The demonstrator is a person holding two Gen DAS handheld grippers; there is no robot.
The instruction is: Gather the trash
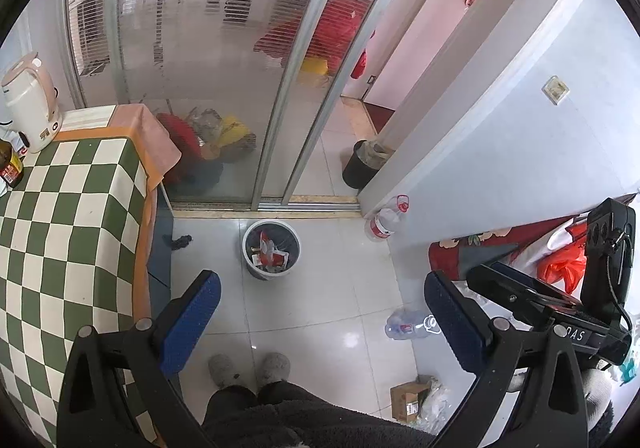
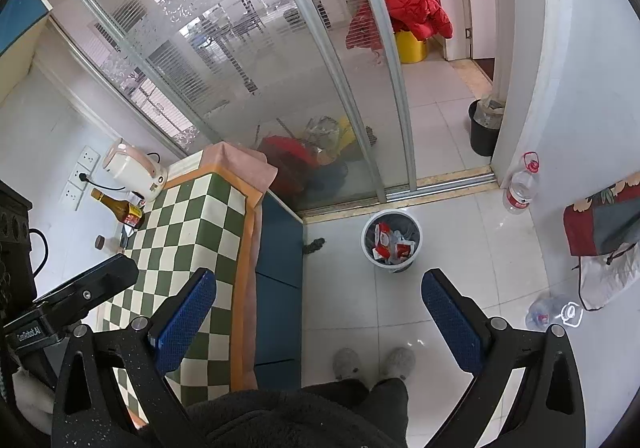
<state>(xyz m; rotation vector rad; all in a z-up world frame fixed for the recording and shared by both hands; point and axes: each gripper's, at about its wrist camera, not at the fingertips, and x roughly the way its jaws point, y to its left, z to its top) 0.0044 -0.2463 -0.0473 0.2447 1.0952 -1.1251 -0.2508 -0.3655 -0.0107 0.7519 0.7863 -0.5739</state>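
Observation:
A white trash bin with a dark liner stands on the tiled floor near the sliding door; it holds red and white wrappers. It also shows in the right wrist view. My left gripper is open and empty, held high above the floor in front of the bin. My right gripper is open and empty, also high, between the table edge and the bin. An empty plastic bottle lies on the floor to the right. A cardboard box with crumpled plastic lies near my feet.
A checkered table with a kettle and brown bottle is on the left. A large water bottle leans on the wall. A black bin stands beyond the doorway. A red cloth and bags lie right.

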